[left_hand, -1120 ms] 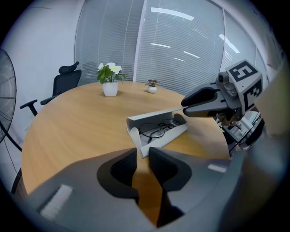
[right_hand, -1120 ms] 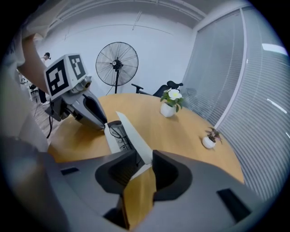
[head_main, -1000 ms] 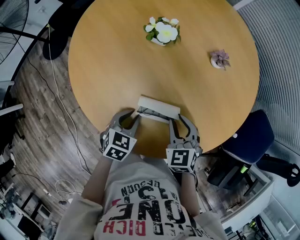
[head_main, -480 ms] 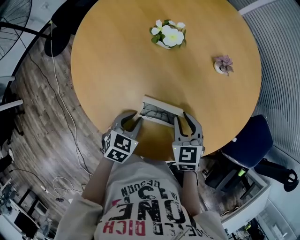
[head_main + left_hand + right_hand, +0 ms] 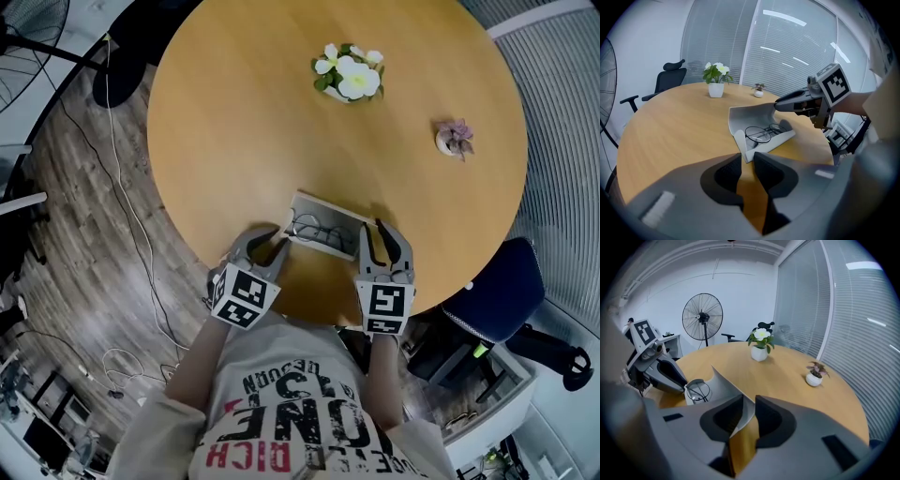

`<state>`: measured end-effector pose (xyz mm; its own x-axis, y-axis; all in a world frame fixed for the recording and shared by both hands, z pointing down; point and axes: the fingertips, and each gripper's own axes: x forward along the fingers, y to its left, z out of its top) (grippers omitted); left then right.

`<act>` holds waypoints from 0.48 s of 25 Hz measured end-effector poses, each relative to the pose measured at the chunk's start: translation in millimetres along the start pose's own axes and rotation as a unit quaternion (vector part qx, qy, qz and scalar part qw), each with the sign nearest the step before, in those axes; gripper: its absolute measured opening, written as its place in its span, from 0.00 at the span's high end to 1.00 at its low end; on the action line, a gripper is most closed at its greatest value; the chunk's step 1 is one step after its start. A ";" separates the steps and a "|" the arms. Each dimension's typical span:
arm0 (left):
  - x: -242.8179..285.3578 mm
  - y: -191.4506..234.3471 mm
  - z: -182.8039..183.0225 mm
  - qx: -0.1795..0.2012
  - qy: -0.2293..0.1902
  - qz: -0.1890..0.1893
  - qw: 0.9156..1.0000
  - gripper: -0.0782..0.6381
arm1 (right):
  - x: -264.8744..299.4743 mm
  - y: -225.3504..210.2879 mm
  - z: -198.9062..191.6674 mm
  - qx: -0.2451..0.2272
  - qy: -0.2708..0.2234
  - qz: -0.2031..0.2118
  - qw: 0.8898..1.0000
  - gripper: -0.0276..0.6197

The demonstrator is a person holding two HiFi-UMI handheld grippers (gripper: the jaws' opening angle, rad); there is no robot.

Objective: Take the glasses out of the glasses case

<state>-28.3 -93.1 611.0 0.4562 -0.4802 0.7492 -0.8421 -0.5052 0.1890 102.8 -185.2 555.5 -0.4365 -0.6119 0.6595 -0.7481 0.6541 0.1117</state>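
A white glasses case lies open near the round wooden table's front edge. Thin-rimmed glasses rest in its tray, also seen in the left gripper view as glasses. My left gripper is at the case's left end, and its jaws are shut on the tray's corner. At the case's right end, my right gripper is closing. The raised lid's edge stands between its jaws, and they do not clamp it.
A white pot of flowers and a small pink plant stand at the table's far side. A dark office chair is to the right of the table. A standing fan is behind the table.
The case's lid has swung further open, so the glasses inside now show. My right gripper has shifted to the right along the case's end. The left gripper has stayed put.
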 end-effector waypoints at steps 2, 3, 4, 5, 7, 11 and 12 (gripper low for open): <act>0.1 -0.2 -0.2 0.001 0.000 -0.001 1.000 0.76 | 3.6 -2.6 0.3 0.004 0.001 -0.002 1.000 0.81; 0.1 -0.3 -0.5 0.001 0.000 -0.001 1.000 0.76 | 5.6 -3.8 0.3 0.006 0.002 -0.003 1.000 0.82; 0.1 -0.5 -0.7 0.002 0.000 -0.001 1.000 0.76 | 7.5 -4.9 0.3 0.007 0.002 -0.004 1.000 0.82; 0.1 -0.7 -0.9 0.003 0.001 -0.001 1.000 0.76 | 9.6 -6.0 0.3 0.007 0.002 -0.004 1.000 0.82; 0.1 -0.8 -1.1 0.003 0.001 -0.002 1.000 0.76 | 13.7 -8.0 0.6 0.002 0.004 -0.005 1.000 0.82; 0.9 -0.4 -0.8 0.001 0.000 -0.005 1.000 0.76 | 20.2 -11.1 0.5 0.001 0.005 -0.007 1.000 0.81; 1.0 -0.4 -0.6 0.001 0.000 -0.005 1.000 0.76 | 21.2 -11.6 0.5 0.002 0.004 -0.008 1.000 0.81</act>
<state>-27.7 -93.0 612.0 0.4645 -0.4758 0.7469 -0.8370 -0.5115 0.1946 102.0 -206.1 567.8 -0.4196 -0.6187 0.6642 -0.7568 0.6424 0.1203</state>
